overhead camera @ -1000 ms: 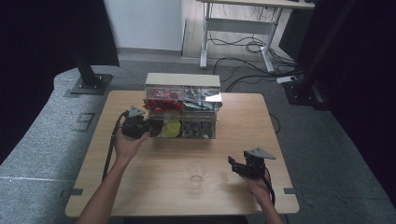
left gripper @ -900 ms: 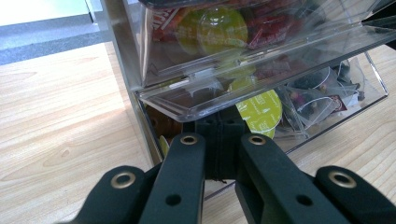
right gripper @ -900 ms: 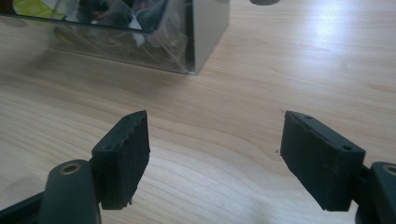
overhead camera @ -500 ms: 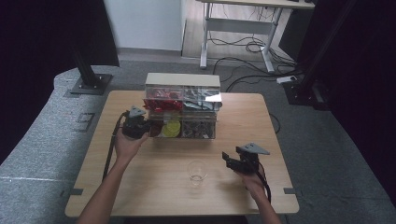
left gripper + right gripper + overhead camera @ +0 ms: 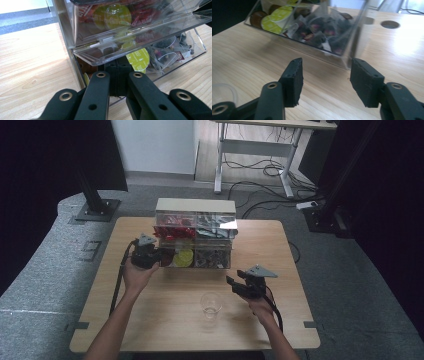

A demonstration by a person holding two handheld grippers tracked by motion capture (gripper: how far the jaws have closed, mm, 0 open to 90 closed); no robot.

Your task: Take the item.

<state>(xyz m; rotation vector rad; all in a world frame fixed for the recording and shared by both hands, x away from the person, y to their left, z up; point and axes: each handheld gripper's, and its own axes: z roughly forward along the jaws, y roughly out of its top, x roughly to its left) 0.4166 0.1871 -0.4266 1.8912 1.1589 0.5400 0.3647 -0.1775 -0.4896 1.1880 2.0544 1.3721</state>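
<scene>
Nearest the person's edge of the wooden surface [image 5: 150, 320]: a clear plastic cup [image 5: 211, 304], upright, standing alone between the two forearms.

Just beside and beyond the cup, at its right: right hand-held gripper [image 5: 235, 285], raised off the surface, jaws parted with bare wood between the pads (nothing held), and just been closing from a wider spread. Seen in the right gripper view [image 5: 325, 80] pointing at the near right corner of the organizer's lower tier, apart from it; rim of the cup [image 5: 223, 91] at that view's lower left.

Further in, on the left: left hand-held gripper [image 5: 159, 256] against the left front of the clear acrylic drawer organizer [image 5: 196, 206]. Seen in the left gripper view [image 5: 117, 75] with jaws fully together, tips set just under the protruding front lip of the upper left drawer [image 5: 140, 32]; cannot tell whether anything is pinched between the pads.

Organizer itself at mid-surface toward the far edge, two tiers by two columns, beige top. Upper left drawer drawn out slightly, holding red packets [image 5: 172, 226] and yellow-lidded capsules [image 5: 117, 13]. Lower left compartment: yellow-lidded capsule [image 5: 183, 257] and brown ones. Lower right compartment: clear-wrapped dark tea sachets [image 5: 322, 31]. Upper right contents blurred by glare.

Beyond the surface: grey carpet, desk legs, loose cables.
</scene>
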